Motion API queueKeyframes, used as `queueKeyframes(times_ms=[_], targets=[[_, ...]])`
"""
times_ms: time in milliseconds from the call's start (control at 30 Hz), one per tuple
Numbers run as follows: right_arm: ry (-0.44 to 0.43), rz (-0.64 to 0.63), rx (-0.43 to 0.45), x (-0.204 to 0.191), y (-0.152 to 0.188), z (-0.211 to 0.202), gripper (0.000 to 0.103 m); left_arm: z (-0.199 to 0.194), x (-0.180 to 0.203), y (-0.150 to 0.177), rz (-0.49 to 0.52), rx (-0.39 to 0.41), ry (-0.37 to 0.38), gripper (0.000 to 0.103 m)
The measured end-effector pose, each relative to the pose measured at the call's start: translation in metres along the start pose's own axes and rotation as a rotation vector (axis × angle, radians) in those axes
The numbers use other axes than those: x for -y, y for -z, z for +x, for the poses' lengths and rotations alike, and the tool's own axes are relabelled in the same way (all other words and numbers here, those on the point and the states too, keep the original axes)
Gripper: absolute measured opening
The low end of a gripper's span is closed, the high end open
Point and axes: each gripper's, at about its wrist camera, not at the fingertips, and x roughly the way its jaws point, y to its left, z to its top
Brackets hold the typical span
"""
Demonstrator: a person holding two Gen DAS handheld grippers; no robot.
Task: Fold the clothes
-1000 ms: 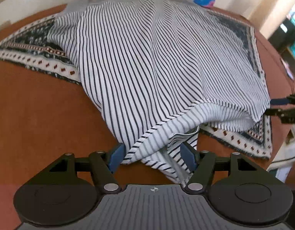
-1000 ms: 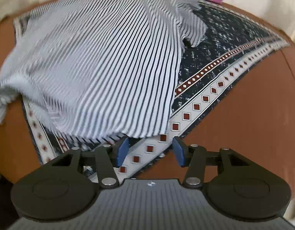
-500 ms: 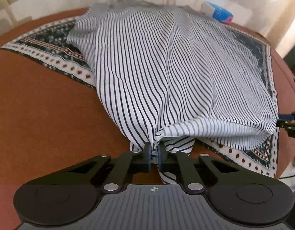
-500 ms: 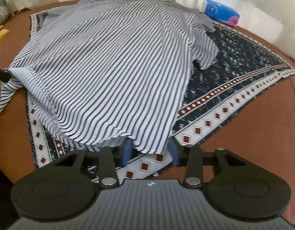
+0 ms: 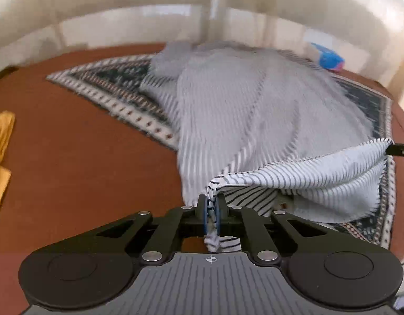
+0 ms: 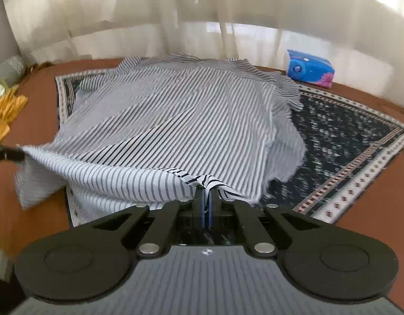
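The left gripper (image 5: 211,211) is clamped on one near corner of the striped shirt (image 5: 254,120) and the right gripper (image 6: 205,204) is clamped on the other, so the hem hangs raised and fairly taut between them while the rest of the garment lies ahead of both tools on the patterned cloth (image 6: 346,136). Each bite looks thin, only an edge of fabric between the pads, so a quick pull or the tools drifting apart could slip a corner free. Uneven lifting would likely skew the fold or drag the cloth beneath.
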Motion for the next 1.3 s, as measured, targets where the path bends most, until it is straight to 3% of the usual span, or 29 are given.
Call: queueKeyframes(times_ms=[67, 133, 200, 233, 267, 300, 333, 500, 733, 800, 833, 867, 967, 1233, 1300], targets=[[-0.022, 0.049, -0.017, -0.002, 0.001, 0.018, 0.006, 0.009, -0.005, 0.002, -0.006, -0.024, -0.028, 0.029], [-0.018, 0.080, -0.038, -0.004, 0.005, 0.030, 0.008, 0.016, -0.009, 0.004, -0.005, -0.052, -0.048, 0.030], [-0.007, 0.107, -0.041, -0.006, 0.010, 0.027, 0.024, 0.012, -0.011, 0.006, -0.008, -0.052, -0.029, 0.035], [-0.004, 0.114, -0.032, -0.006, 0.013, 0.021, 0.029, 0.009, -0.012, 0.007, -0.009, -0.047, -0.018, 0.044], [0.000, 0.120, -0.021, -0.006, 0.017, 0.014, 0.041, 0.005, -0.012, 0.009, -0.009, -0.039, -0.012, 0.053], [0.000, 0.133, -0.016, -0.005, 0.021, 0.007, 0.051, 0.002, -0.012, 0.010, -0.007, -0.031, -0.005, 0.055], [0.000, 0.147, -0.013, -0.003, 0.025, 0.000, 0.053, 0.001, -0.012, 0.012, -0.003, -0.027, 0.002, 0.055], [-0.097, 0.257, -0.081, -0.004, 0.047, 0.000, 0.053, 0.017, -0.013, 0.009, 0.004, -0.069, 0.016, 0.055], [0.019, 0.247, -0.044, -0.014, 0.042, 0.009, 0.053, 0.029, -0.013, 0.003, -0.001, -0.085, 0.049, 0.055], [0.023, 0.243, -0.032, -0.011, 0.038, 0.000, 0.052, 0.033, -0.013, 0.001, 0.001, -0.095, 0.057, 0.048], [0.026, 0.241, -0.026, -0.009, 0.036, -0.004, 0.050, 0.035, -0.013, 0.001, 0.001, -0.100, 0.062, 0.039], [0.028, 0.239, -0.020, -0.008, 0.035, -0.009, 0.043, 0.036, -0.013, 0.001, 0.002, -0.103, 0.067, 0.019], [0.035, 0.232, -0.002, -0.004, 0.029, -0.022, 0.000, 0.034, -0.011, 0.000, 0.018, -0.096, 0.067, 0.000], [0.053, 0.214, 0.046, 0.008, 0.014, -0.057, 0.000, -0.018, 0.001, -0.003, 0.075, -0.029, 0.140, 0.000], [0.133, 0.200, 0.054, 0.018, 0.017, -0.082, 0.000, -0.023, 0.007, 0.001, 0.112, -0.038, 0.157, 0.000]])
